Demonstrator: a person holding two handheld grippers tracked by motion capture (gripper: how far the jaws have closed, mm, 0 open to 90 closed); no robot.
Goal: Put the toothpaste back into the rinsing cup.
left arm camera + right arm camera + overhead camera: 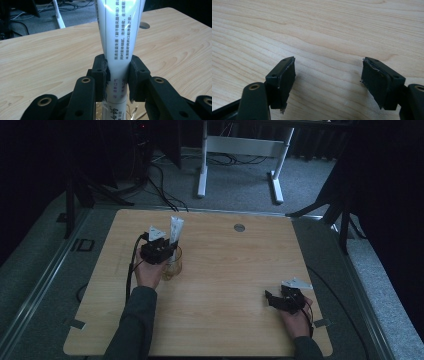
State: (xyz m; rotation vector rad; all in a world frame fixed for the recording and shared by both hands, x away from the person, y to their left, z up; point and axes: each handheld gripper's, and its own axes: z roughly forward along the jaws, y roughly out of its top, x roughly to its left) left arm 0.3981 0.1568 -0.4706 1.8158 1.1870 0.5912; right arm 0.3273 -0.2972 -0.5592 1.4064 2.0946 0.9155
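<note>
Here the left gripper (117,75) is clamped on a white toothpaste tube (120,42) whose lower end stands in a clear glass cup (172,265) in the left half of the table (240,285), toward its far edge. Judging by that, the tube should stay upright and move straight along the cup's axis, clear of the rim. The right gripper (328,82) rests near the table's near right corner, jaws apart and empty.
</note>
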